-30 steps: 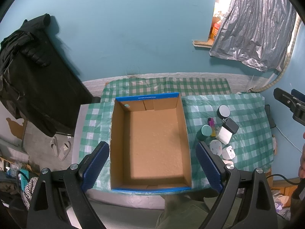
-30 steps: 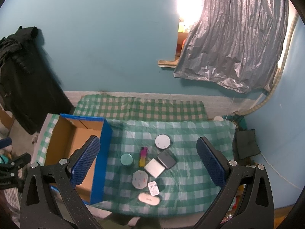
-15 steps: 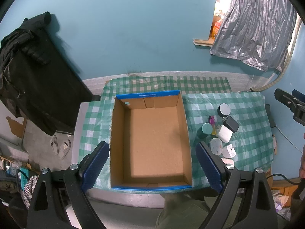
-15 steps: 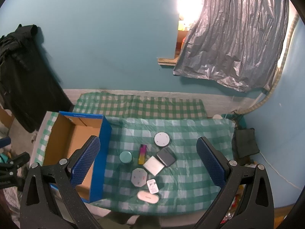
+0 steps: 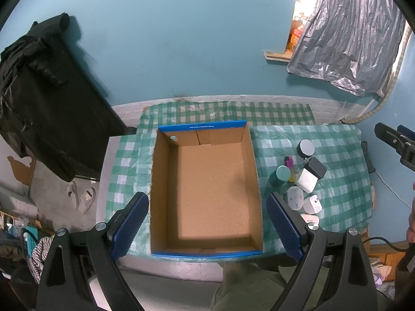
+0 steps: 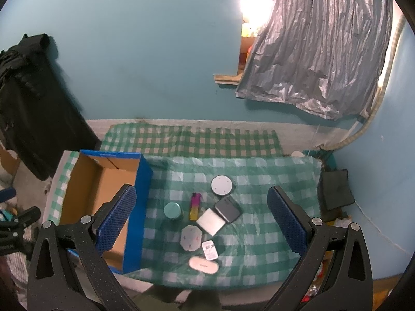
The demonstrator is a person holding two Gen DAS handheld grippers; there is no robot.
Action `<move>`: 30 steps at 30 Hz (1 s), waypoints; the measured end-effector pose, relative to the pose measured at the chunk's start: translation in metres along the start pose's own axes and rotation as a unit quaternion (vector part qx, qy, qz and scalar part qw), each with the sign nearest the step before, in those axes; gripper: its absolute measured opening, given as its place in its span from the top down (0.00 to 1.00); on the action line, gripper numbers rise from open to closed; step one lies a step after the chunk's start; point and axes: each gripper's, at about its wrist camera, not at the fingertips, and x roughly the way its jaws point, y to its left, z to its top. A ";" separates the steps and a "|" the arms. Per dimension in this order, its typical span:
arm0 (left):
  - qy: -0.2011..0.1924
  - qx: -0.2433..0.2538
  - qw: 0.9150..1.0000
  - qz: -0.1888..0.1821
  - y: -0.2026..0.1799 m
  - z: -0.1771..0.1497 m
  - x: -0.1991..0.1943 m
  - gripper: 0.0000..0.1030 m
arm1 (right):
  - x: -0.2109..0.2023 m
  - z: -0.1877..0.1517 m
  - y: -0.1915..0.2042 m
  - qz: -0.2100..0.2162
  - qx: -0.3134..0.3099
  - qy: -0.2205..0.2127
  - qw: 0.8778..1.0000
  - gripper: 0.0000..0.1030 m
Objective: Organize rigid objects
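Both grippers hang high above the table with jaws spread wide and nothing between them: the left gripper (image 5: 207,223) sits over the empty cardboard box (image 5: 207,189), and the right gripper (image 6: 201,220) sits over the cluster of small rigid items on the green checked cloth (image 6: 272,181). In the right wrist view the cluster lies almost dead centre between the blue pads, while the box (image 6: 98,197) lies off at nine o'clock with its blue side wall facing the items. Nothing appears to be in the box yet, so the sorting seems not to have begun. The right gripper is plainly the nearer one to every item. From twelve o'clock down, the cluster runs: a round white-topped puck (image 6: 221,185), a dark grey rounded-square case (image 6: 227,210) touching a white square block (image 6: 210,221), a pink-and-yellow lighter (image 6: 195,205) just beside a teal-lidded jar (image 6: 172,210), an octagonal white piece (image 6: 191,238), a small white plug-like adapter (image 6: 209,250) and a pale oval case (image 6: 203,264) nearest the table edge at six o'clock. The lighter's long axis runs twelve to six, roughly crosswise to the jaw opening, which would suit a straight descent; the jar stands closest to the box, a short carry toward nine o'clock.
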 end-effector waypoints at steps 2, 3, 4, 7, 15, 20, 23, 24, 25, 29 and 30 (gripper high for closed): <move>0.003 -0.003 1.000 0.008 0.003 -0.002 0.003 0.10 | 0.003 0.000 0.000 0.003 -0.001 0.005 1.000 0.02; 0.006 -0.006 1.000 0.007 0.005 -0.005 0.005 0.10 | 0.005 0.000 0.001 0.003 -0.002 0.007 1.000 0.02; 0.010 -0.010 1.000 0.005 0.010 -0.002 0.008 0.10 | 0.008 0.000 0.001 0.003 -0.003 0.011 1.000 0.02; 0.020 -0.024 0.999 0.007 0.021 -0.002 0.016 0.10 | 0.015 -0.001 -0.002 0.006 -0.002 0.022 1.000 0.02; 0.039 -0.037 0.998 0.031 0.052 0.001 0.039 0.10 | 0.041 -0.012 -0.017 0.000 -0.012 0.052 0.999 0.04; 0.062 -0.039 0.997 0.030 0.065 -0.003 0.058 0.10 | 0.062 -0.022 -0.024 -0.003 -0.025 0.078 0.997 0.04; 0.082 -0.036 0.996 0.028 0.073 -0.007 0.071 0.10 | 0.075 -0.030 -0.025 -0.001 -0.041 0.092 0.995 0.04; 0.087 -0.034 0.995 0.028 0.076 -0.008 0.075 0.10 | 0.079 -0.033 -0.026 0.004 -0.044 0.098 0.994 0.04; 0.092 -0.034 0.995 0.028 0.079 -0.010 0.080 0.10 | 0.083 -0.036 -0.026 0.010 -0.046 0.104 0.993 0.04; 0.118 -0.035 0.992 0.034 0.092 -0.019 0.099 0.10 | 0.105 -0.049 -0.030 0.038 -0.040 0.132 0.990 0.04; 0.123 -0.035 0.991 0.034 0.095 -0.020 0.102 0.10 | 0.110 -0.052 -0.030 0.043 -0.040 0.138 0.989 0.04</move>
